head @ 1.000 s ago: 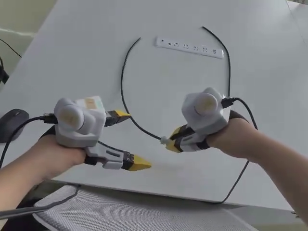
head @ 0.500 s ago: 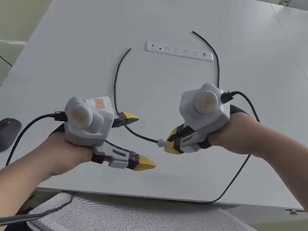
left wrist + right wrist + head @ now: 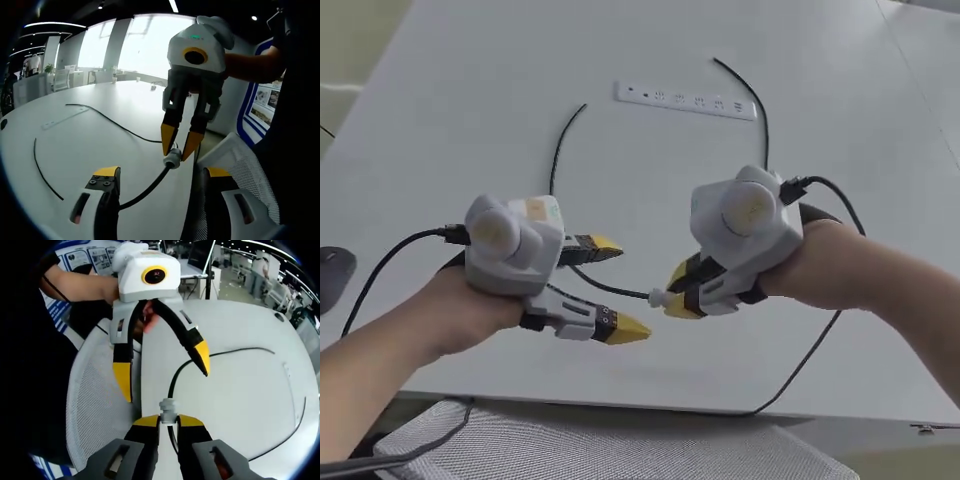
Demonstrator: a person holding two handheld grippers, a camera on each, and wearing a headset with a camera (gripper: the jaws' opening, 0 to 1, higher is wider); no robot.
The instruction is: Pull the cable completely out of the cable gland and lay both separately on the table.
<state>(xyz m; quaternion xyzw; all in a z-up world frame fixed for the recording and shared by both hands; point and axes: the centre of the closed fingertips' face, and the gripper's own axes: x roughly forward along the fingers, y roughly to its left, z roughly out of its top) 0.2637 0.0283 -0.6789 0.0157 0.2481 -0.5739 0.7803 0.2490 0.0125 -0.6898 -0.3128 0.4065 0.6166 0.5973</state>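
White cable gland: clamped between the closed jaws of the right gripper, apparently held just off the grey desk. The black cable is not yet out. One run leaves the gland on the side facing the left gripper. A second run trails from the gland's far side toward the power strip.

Change over the last second: the left gripper has come in toward the gland. Part of the shift is the headset moving, but the gap between its yellow tips and the gland has itself narrowed. The right gripper's hold on the gland is unchanged.

Left jaws: wide open, holding nothing, one on each side of the cable, just short of the gland.

Reading: approach about done, pull not begun. The next step is presumably to close the left jaws on the cable beside the gland and draw it away while the right gripper keeps the gland fixed. Risk: the thin cable slips through the jaws, and a long tail has yet to feed through.
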